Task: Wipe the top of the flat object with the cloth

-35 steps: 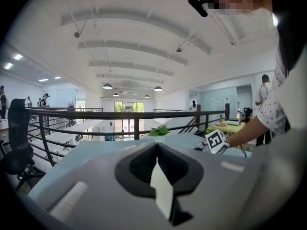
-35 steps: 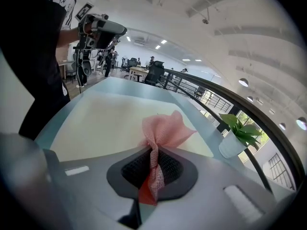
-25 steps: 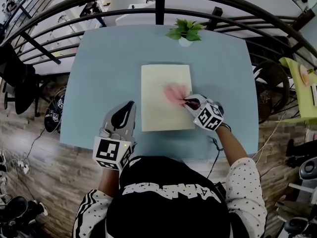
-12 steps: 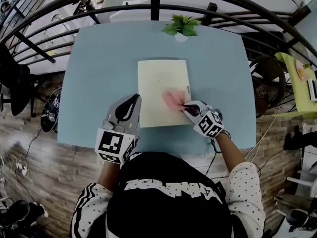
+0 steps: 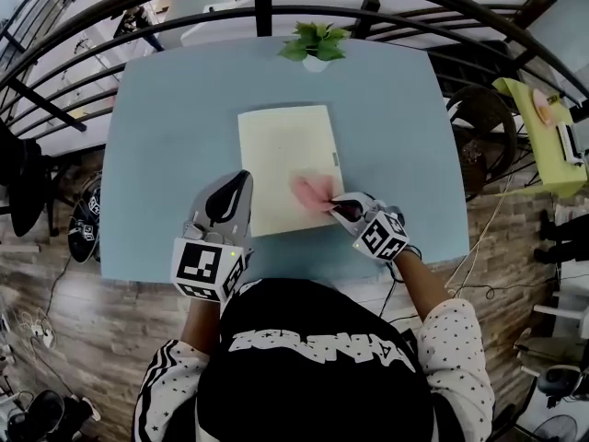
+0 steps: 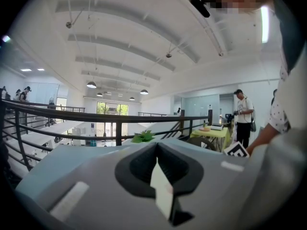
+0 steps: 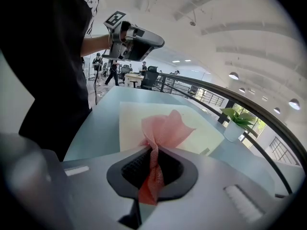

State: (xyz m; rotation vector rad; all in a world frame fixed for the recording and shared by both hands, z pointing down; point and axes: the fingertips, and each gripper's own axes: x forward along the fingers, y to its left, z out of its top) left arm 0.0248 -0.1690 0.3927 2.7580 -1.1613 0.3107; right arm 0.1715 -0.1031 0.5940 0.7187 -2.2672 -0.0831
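A cream flat object lies in the middle of the light blue table. On its near right part rests a pink cloth; my right gripper is shut on the cloth's bunched end. The right gripper view shows the cloth pinched in the right gripper and spread on the flat object. My left gripper is shut, its tip at the flat object's near left edge. In the left gripper view the left gripper points over the table with a pale sliver showing in the gap.
A small potted plant stands at the table's far edge, in front of a dark metal railing. A green table and a wicker chair are off to the right. People stand in the background.
My right gripper has dragged the cloth along the flat object toward its near edge. The left gripper's tip has come up to the flat object's left edge.
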